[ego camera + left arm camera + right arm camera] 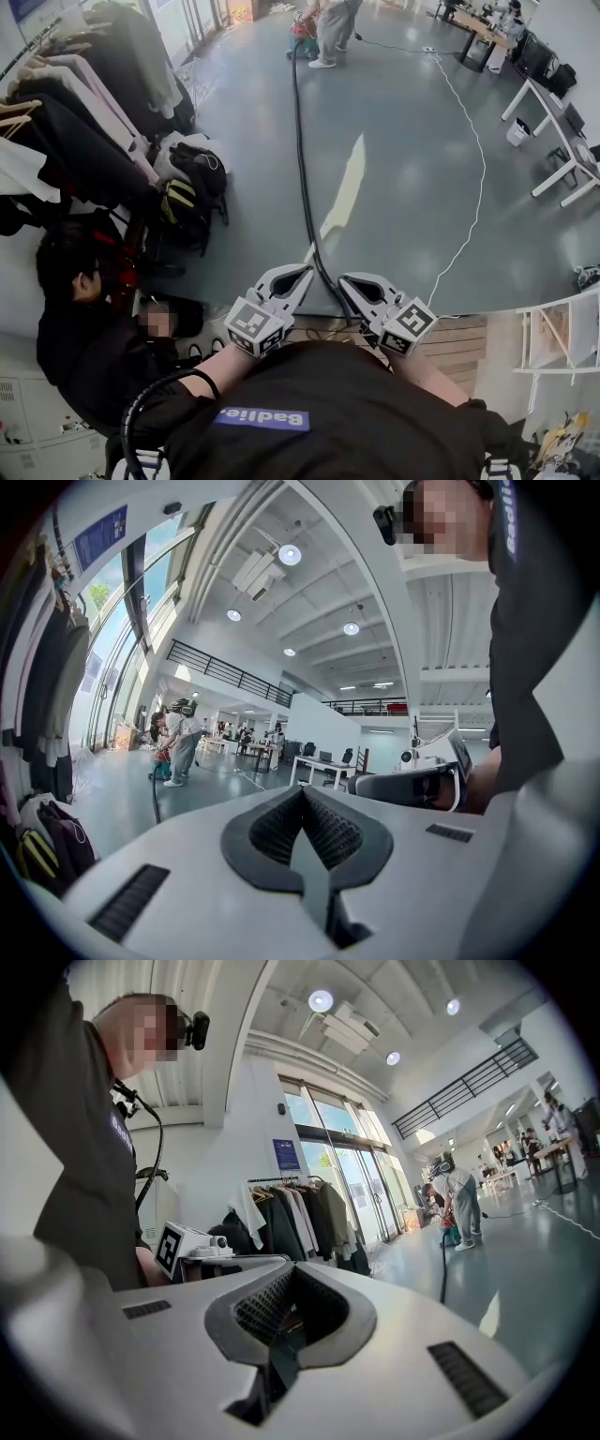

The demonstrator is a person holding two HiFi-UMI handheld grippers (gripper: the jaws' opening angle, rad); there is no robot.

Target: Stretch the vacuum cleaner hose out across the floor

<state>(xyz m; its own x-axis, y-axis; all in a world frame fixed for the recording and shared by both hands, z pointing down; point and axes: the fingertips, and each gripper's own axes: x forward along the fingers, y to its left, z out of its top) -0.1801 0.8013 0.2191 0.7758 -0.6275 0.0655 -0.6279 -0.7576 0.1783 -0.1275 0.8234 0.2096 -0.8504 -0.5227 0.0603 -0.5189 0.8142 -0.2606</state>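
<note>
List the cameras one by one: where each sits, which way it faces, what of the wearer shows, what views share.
Head view: on the head, facing steeply down at the floor; chest, left gripper and right gripper show.
Left gripper view: on that gripper, level along shut jaws; torso at right.
Right gripper view: likewise; torso at left.
All share the black hose.

Daylight is streaming in through tall windows (112, 639) at nine o'clock, while round ceiling lamps (290, 554) are glowing. A pale glare streak is lying on the glossy floor (412, 197). Fisheye bending is curving the edges; corners are darkening; the left claw (303, 799) is looking soft.
</note>
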